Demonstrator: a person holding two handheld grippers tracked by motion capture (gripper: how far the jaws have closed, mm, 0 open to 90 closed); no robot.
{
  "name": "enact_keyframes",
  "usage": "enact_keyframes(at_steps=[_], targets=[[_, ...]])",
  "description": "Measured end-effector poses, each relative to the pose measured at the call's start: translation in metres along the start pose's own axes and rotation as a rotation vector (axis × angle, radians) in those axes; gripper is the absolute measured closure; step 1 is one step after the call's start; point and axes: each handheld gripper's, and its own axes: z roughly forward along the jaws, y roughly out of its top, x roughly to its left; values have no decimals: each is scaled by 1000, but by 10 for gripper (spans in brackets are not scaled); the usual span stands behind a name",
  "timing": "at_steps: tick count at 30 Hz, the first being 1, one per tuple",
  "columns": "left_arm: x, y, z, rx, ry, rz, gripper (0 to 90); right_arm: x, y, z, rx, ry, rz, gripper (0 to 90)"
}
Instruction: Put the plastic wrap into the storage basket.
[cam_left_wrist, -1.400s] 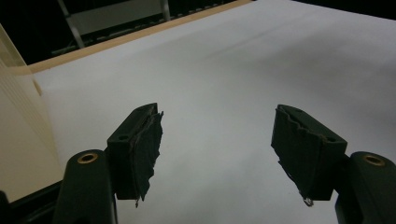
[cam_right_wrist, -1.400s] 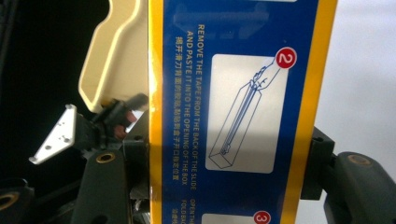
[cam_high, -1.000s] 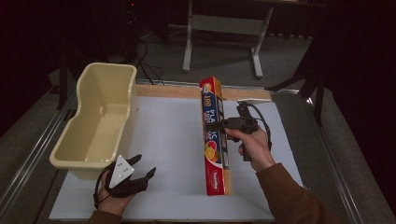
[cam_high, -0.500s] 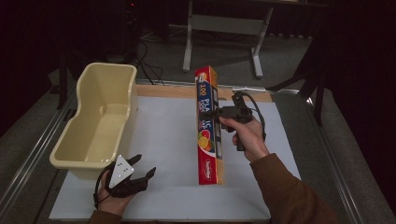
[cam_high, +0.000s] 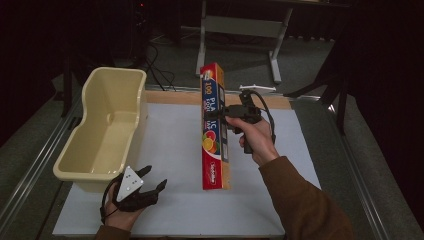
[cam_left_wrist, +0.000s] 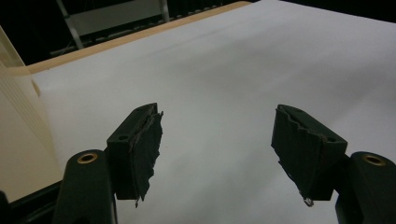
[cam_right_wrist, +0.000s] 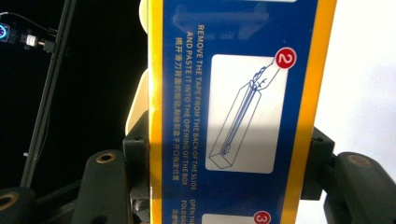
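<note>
While left tongs (cam_high: 150, 187) gape, right tongs (cam_high: 218, 114) clamped on long glossy cardboard box (cam_high: 214, 127).

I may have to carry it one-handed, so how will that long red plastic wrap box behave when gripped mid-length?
The long red cardboard plastic wrap box looks stiff, not sagging in the right claw. Probably light. Being long, it may pivot.

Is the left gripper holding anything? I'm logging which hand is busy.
No, the left gripper has its jaws spread wide, with bare white sheet between them.
</note>
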Motion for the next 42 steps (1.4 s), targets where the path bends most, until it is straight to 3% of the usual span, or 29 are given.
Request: enact_keyframes(at_steps=[23, 42], targets=[[-1, 0, -1, -7, -4, -4, 326, 26, 20, 22, 7, 25, -8, 392], [1, 0, -1, -10, -4, -11, 325, 43, 37, 54, 22, 64, 8, 392]])
